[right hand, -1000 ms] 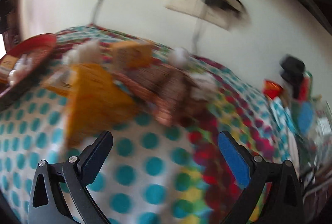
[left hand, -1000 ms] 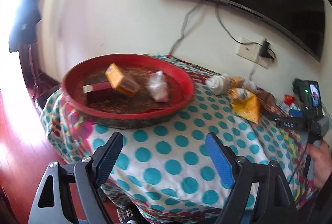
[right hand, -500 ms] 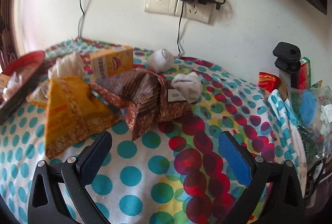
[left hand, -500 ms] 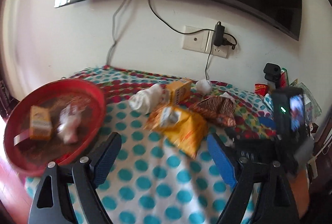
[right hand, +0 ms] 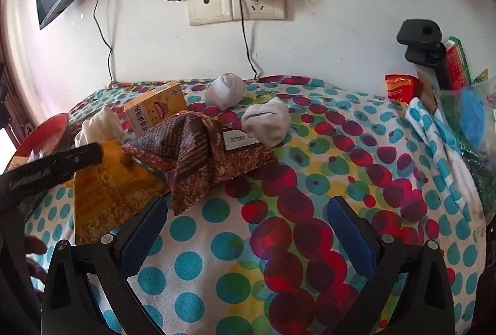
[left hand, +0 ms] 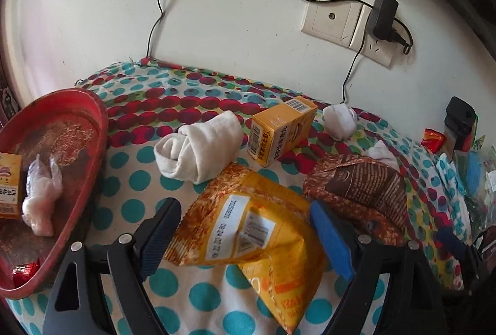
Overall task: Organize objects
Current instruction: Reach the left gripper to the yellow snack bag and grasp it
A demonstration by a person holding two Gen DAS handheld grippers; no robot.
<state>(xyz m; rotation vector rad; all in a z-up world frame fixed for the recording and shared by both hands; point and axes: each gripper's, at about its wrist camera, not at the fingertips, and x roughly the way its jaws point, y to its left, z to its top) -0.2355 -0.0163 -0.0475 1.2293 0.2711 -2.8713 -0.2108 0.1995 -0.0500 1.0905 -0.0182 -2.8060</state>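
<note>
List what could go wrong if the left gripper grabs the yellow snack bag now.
1. The yellow snack bag lies puffed and tilted between the open fingers of the left gripper; it may crumple or slip out.
2. The brown snack bag sits right beside the right-hand finger and could be caught.
3. The rolled white sock touches the bag's far corner and may be dragged.

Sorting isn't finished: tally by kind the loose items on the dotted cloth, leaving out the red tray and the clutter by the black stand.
Rolled white fabric bundles: 3
Yellow cardboard box: 1
Crinkly snack bags, yellow and brown: 2
Total: 6
</note>
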